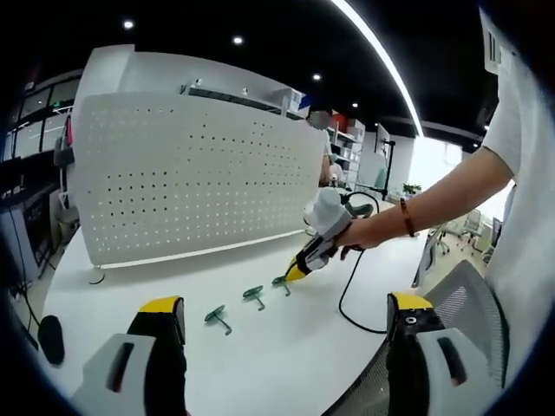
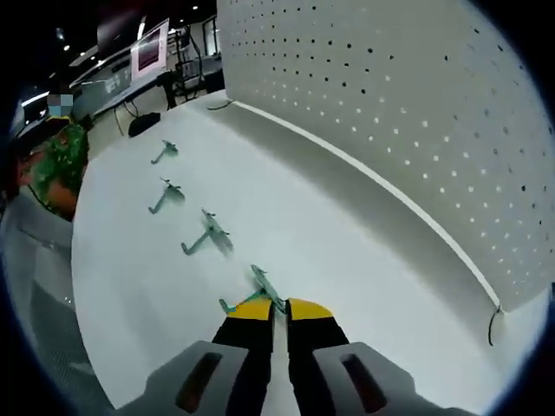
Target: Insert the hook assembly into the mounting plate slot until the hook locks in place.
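A white perforated mounting plate [image 1: 199, 178] stands upright across the white table [image 1: 286, 364]; in the right gripper view the mounting plate [image 2: 416, 113] rises on the right. Several green hooks lie in a row in front of it. My right gripper [image 2: 280, 305] has its yellow-tipped jaws closed together on the nearest hook [image 2: 260, 286], which rests on the table. Beyond it lie further hooks [image 2: 208, 234], [image 2: 167, 195], [image 2: 165, 152]. In the left gripper view a hand holds the right gripper [image 1: 297, 272] down at the end hook [image 1: 281, 282], beside two others [image 1: 254, 295], [image 1: 218, 317]. My left gripper [image 1: 286, 303] hangs open above the table, holding nothing.
A black cable [image 1: 347, 299] loops over the table edge near the hand. A mesh chair back [image 1: 464, 299] stands at the near right. A dark rounded object [image 1: 50, 338] lies at the table's left end. Shelves and desks fill the room behind.
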Motion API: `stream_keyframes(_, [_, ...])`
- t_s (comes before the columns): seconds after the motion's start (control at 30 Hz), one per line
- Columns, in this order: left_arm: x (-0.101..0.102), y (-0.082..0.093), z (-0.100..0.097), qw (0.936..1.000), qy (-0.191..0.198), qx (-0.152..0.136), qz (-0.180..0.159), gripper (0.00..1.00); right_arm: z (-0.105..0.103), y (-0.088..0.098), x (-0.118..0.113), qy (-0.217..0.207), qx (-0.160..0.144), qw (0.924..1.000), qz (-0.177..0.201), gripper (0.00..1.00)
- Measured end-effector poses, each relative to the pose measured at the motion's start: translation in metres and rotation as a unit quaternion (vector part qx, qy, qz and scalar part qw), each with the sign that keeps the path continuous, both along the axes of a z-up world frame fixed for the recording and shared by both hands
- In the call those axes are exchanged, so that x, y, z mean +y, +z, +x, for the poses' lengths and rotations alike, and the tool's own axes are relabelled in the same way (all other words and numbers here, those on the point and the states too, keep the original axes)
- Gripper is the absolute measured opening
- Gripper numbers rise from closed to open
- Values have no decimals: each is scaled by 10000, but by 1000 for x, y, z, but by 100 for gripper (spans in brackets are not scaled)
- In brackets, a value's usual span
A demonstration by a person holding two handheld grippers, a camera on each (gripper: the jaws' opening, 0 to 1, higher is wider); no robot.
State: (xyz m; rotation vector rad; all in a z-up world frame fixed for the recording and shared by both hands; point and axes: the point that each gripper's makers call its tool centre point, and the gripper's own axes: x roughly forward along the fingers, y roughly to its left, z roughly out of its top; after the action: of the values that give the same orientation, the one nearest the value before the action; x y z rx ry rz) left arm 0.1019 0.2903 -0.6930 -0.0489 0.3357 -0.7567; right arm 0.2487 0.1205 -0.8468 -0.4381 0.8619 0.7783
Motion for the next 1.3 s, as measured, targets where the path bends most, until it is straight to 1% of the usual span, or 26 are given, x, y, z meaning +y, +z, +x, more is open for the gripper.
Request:
stream_keyframes(0.1, [0,1,0,10000,6,-8,3,99,-1,2,2,86,-61,9999,51,2])
stream_keyframes(0.43, [-1,2,0,10000,-3,-24,-34,99,1,8,1,16,-166,9998,96,1])
stream_keyframes(0.5, [-1,2,0,10000,-7,-27,-32,99,2,10,0,11,-255,9997,29,1])
stream_keyframes(0.53, [-2,3,0,10000,-9,-31,-39,99,3,12,-1,14,-318,9995,28,1])
stream_keyframes(0.7, [-3,4,1,10000,-28,-39,-54,99,4,18,-1,-17,-415,9991,104,1])
stream_keyframes(0.93, [-6,5,2,9999,-84,-52,-52,99,8,30,-3,-175,-577,9979,250,1])
stream_keyframes(1.03, [-7,5,3,9999,-102,-53,-49,99,10,36,-1,-211,-657,9970,351,0])
stream_keyframes(1.3, [-9,7,3,9999,-104,-53,-99,98,14,53,1,-260,-920,9944,459,0])
